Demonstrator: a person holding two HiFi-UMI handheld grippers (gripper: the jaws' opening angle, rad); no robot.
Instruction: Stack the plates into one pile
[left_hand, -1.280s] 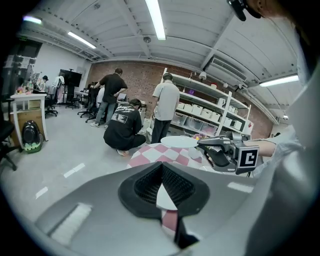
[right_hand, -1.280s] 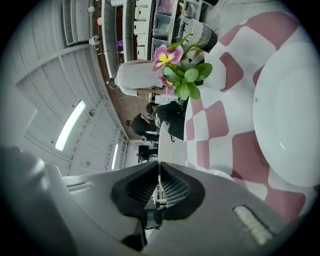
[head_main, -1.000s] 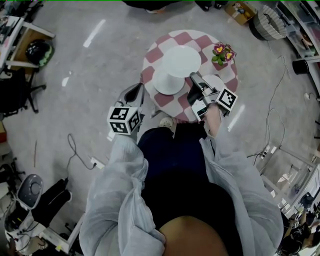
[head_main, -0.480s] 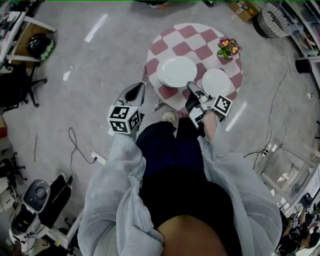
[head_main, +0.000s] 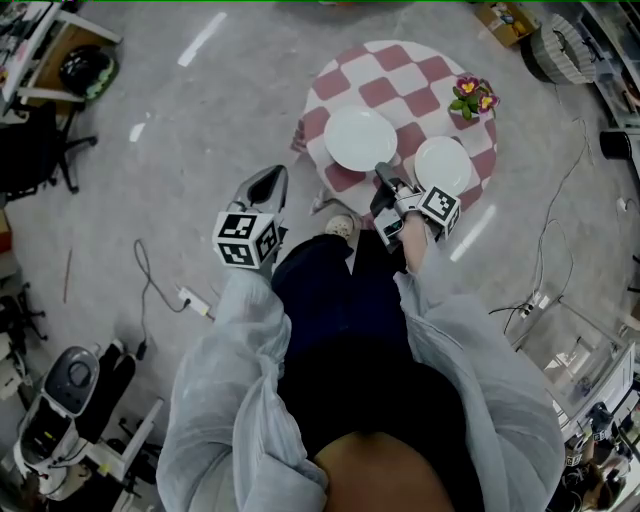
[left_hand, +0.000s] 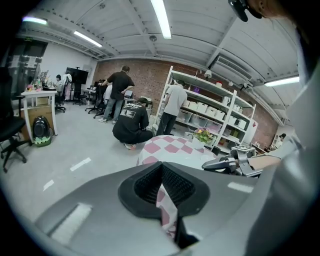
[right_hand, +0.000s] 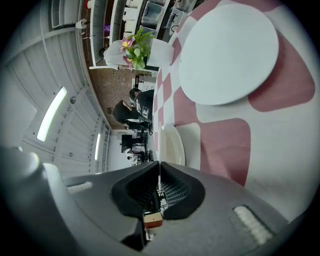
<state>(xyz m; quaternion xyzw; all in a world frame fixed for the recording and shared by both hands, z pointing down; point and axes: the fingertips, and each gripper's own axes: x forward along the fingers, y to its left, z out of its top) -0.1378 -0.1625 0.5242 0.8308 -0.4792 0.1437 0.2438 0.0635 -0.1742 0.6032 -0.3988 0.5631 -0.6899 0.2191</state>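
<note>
Right gripper (head_main: 384, 174) clenched empty between the bigger plate (head_main: 360, 138) and smaller plate (head_main: 443, 165), left gripper (head_main: 271, 176) clenched empty too.

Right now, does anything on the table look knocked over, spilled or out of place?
Nothing stands out. The larger plate and the smaller plate lie flat and apart on the checked tablecloth; the flower pot stands upright, and nothing is spilled.

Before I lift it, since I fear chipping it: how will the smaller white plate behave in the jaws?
The smaller plate looks stiff and glossy, likely ceramic: probably slippery at the rim and breakable if dropped. It lies flat on the checkered cloth, so it shouldn't roll, though pushing might bunch the cloth.
</note>
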